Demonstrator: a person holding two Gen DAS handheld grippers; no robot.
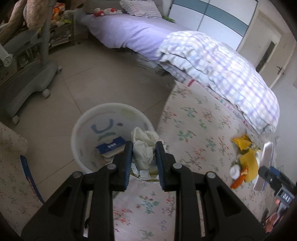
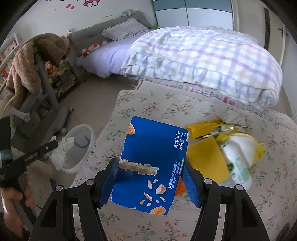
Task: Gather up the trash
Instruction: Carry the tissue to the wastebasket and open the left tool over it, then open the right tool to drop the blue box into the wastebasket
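Observation:
My left gripper (image 1: pixel 144 146) is shut on a crumpled white paper wad (image 1: pixel 143 148) and holds it over the near rim of a white plastic trash bin (image 1: pixel 81 126) on the floor. A blue box (image 1: pixel 111 147) lies inside the bin. My right gripper (image 2: pixel 150 166) is shut on a blue biscuit box (image 2: pixel 152 165) and holds it above the floral bedspread (image 2: pixel 167 105). The left gripper with the wad (image 2: pixel 63 150) and the bin (image 2: pixel 81 140) show at the left of the right wrist view. A pile of yellow wrappers and a white cup (image 2: pixel 222 148) lies on the bedspread to the right.
A folded checked quilt (image 2: pixel 204 59) lies behind the trash pile. A grey wheeled chair (image 1: pixel 27 74) draped with a brown plush blanket (image 2: pixel 27 61) stands left of the bin. Tiled floor (image 1: pixel 102 77) lies between chair and bed. A shelf with toys (image 1: pixel 59 16) stands at the back.

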